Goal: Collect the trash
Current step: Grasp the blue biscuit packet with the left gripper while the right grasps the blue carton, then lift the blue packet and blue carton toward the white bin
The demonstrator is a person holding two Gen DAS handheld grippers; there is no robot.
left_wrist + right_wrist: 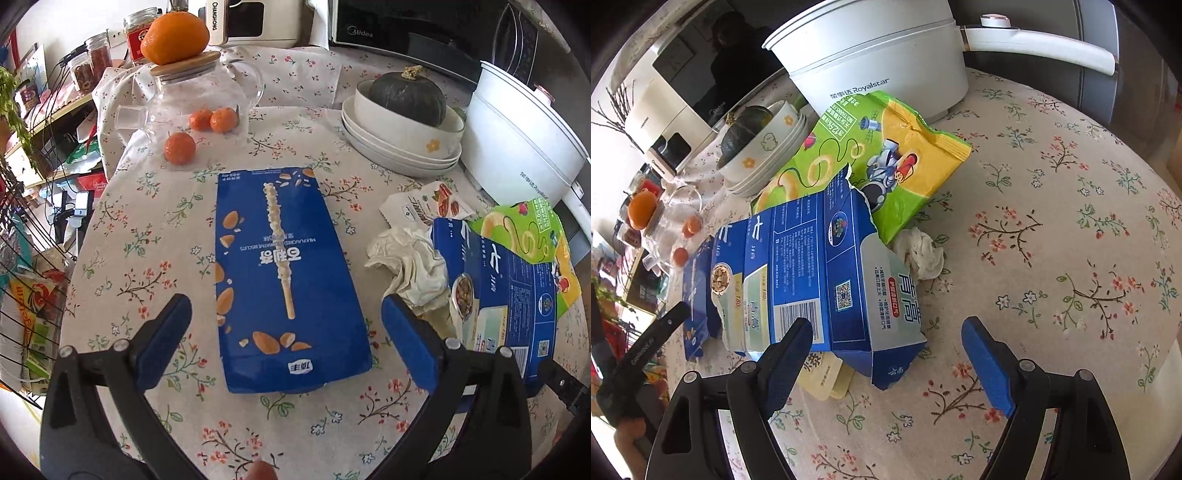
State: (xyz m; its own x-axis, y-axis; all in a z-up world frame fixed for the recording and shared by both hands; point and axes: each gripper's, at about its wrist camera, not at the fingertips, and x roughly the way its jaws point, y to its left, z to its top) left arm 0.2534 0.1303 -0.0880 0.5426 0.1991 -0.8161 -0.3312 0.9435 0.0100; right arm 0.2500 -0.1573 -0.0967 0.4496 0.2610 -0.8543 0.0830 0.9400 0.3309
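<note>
left wrist view: the left gripper point(284, 332) hangs spread wide and empty over a flat blue biscuit box point(284, 273) on the floral tablecloth point(147, 240). the right gripper point(886, 354), also wide and empty, straddles a torn blue carton's point(812, 273) corner beside a green snack bag point(886, 155).

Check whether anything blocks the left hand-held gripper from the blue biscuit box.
Nothing visible does. The blue biscuit box lies flat on the tablecloth, directly ahead of the open left hand-held gripper. The crumpled tissue sits off to its side.
</note>
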